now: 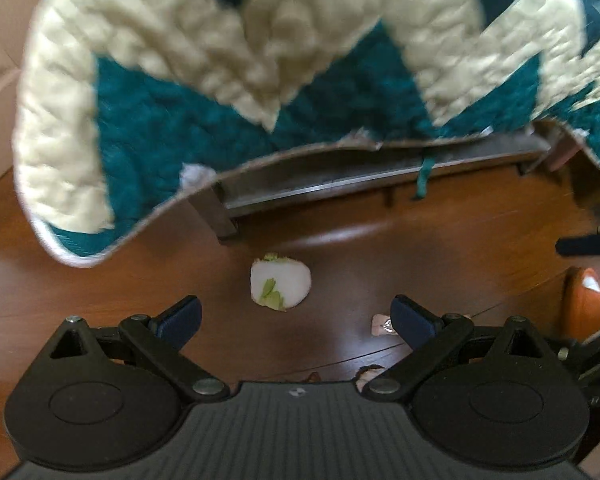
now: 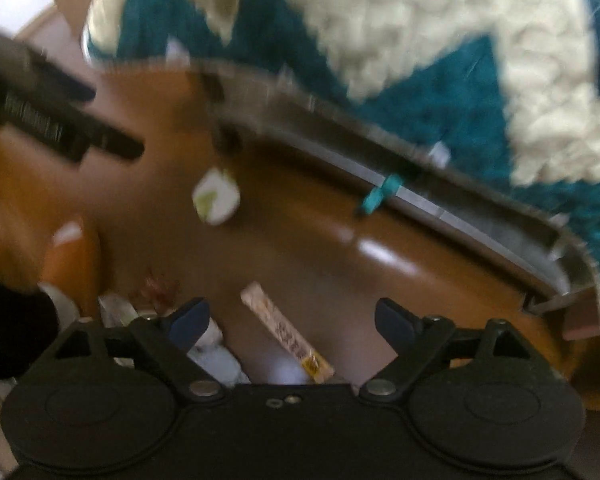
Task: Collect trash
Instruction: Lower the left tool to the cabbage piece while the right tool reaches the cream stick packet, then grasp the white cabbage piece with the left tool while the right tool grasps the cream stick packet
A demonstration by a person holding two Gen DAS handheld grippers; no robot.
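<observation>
Left wrist view shows the teal-and-cream quilted blanket (image 1: pixel 260 92) draped well beyond the left tongs (image 1: pixel 296 318), spread apart and empty; the white cut vegetable stub (image 1: pixel 280 282) lies just ahead between them. Right tongs (image 2: pixel 292 320), also apart, straddle the long paper wrapper (image 2: pixel 286 338); I'd centre before closing.

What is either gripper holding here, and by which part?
Nothing. The left gripper and right gripper stand open and empty above the wooden floor.

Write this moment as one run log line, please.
left gripper: open, empty | right gripper: open, empty | radish end: on floor, ahead of left gripper | paper sleeve: on floor, under right gripper
</observation>
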